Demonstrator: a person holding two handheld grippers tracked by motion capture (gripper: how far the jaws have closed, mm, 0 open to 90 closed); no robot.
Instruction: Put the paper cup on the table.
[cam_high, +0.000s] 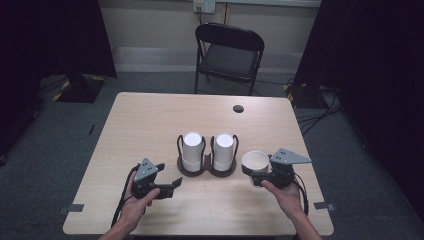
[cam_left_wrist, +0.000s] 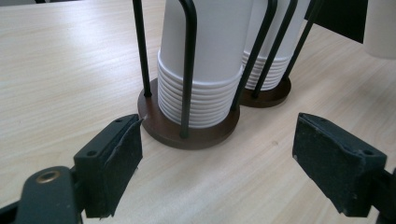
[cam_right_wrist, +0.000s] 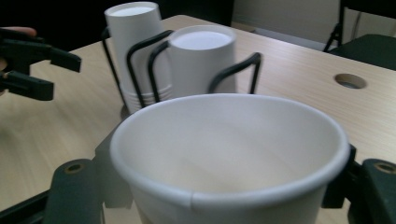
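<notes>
Broadly, a pale wooden table (cam_high: 150, 120) takes up the middle of the high view, with a black folding chair (cam_high: 229, 55) standing beyond its far edge at the top centre and a round cable hole (cam_high: 238, 108) near the table's upper right. At the centre of the table sit two dark round holders (cam_high: 206, 169) with black wire uprights, side by side and touching or nearly so; each carries a stack of white paper cups turned upside down, the left stack (cam_high: 192, 150) and the right stack (cam_high: 223, 150). In the left gripper view the nearer stack's (cam_left_wrist: 205, 60) ribbed rims rest on its brown base. Lower right of centre in the high view, the right gripper (cam_high: 257, 172), held in the person's right hand (cam_high: 285, 197), is clamped on a single white cup (cam_high: 255, 161) standing mouth-up just right of the holders; the right gripper view has this cup (cam_right_wrist: 231, 154) large in the foreground between the jaws. Lower left, the left gripper (cam_high: 172, 183), in the left hand (cam_high: 135, 202), has its jaws spread wide with nothing between them, just short of the left holder's base.
</notes>
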